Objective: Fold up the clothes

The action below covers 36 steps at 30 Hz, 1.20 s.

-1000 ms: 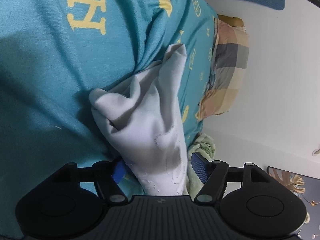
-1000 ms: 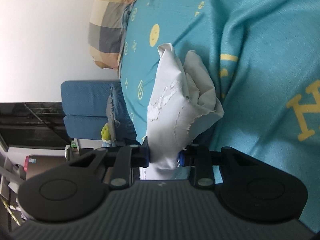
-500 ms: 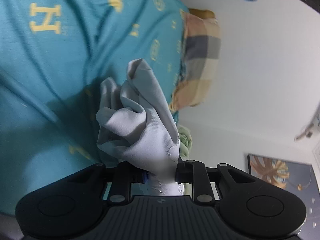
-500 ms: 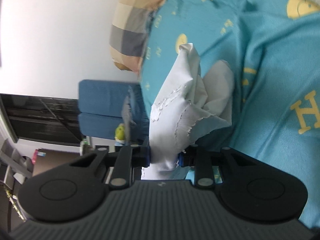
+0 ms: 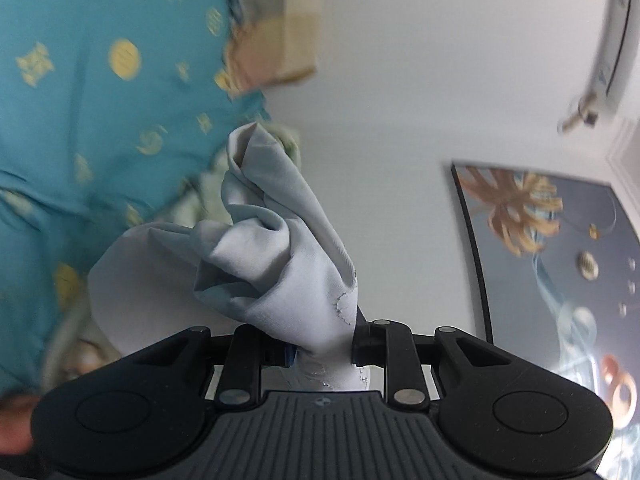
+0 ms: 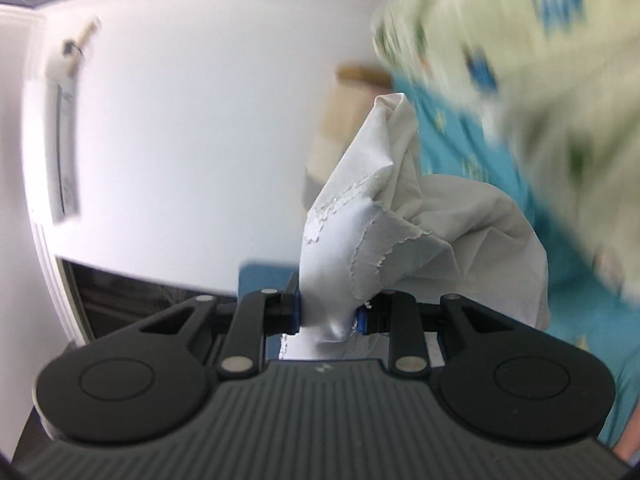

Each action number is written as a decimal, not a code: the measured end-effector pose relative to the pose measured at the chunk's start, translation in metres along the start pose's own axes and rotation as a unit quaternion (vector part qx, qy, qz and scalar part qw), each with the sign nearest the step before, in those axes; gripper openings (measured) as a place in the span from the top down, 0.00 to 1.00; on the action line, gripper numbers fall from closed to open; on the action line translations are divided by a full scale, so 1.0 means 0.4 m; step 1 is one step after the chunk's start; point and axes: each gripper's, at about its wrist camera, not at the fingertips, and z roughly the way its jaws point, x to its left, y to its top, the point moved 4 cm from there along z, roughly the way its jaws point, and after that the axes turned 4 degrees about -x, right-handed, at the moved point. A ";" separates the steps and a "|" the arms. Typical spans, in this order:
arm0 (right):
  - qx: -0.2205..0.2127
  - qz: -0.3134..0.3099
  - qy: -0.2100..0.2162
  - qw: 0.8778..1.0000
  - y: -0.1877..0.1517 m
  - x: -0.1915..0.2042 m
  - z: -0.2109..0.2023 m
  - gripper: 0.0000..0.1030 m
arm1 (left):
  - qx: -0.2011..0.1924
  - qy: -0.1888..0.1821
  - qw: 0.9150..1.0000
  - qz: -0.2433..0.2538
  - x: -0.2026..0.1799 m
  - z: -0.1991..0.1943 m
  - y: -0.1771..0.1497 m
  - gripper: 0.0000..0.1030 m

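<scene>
A: What has just changed?

B: Both tongs now pinch the same crumpled white cotton garment with a scalloped, embroidered edge (image 5: 280, 264), and it is lifted off the teal bedspread printed with yellow letters and symbols (image 5: 100, 92). The left tongs (image 5: 323, 350) are nearly closed, their pads pressing a bunched corner of the cloth. The right tongs (image 6: 329, 316) are closed to about the same narrow gap on another bunched corner.

A: Where is the garment now?

B: In the air, hanging between the 2 tongs, with the plain white wall (image 5: 420, 80) behind it instead of the bed. In both wrist views the cloth rises from the pads in a twisted, folded peak.

A: How does this differ from 1 second ago?

B: Then, the left tongs stood wide open on either side of the cloth, which lay on the bedspread. Half a second ago they had already closed on it. The right tongs held their corner throughout. Both views have since swung upward: a framed blue picture with gold flowers (image 5: 560, 264) and a wall-mounted white air conditioner (image 5: 616, 40) now show, and a checked pillow in beige and grey (image 5: 276, 20) sits at the top edge. Both views are motion-blurred.

A: What does that mean for the folding?

B: I judge the pick-up is done. The garment is still bunched, so it probably needs shaking out or spreading flat first.
</scene>
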 end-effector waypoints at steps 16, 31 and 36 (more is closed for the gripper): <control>-0.136 -0.129 -0.058 0.981 0.542 -0.114 -0.241 0.73 | 0.179 -0.022 0.973 0.141 0.033 0.607 -0.478 0.74; -0.099 -0.020 -0.213 0.972 0.424 -0.350 -0.279 0.66 | 0.220 0.096 0.926 0.290 0.207 0.482 -0.636 0.35; -0.085 -0.082 -0.205 0.972 0.354 -0.254 -0.376 0.47 | 0.194 0.092 0.897 0.386 0.118 0.345 -0.658 0.21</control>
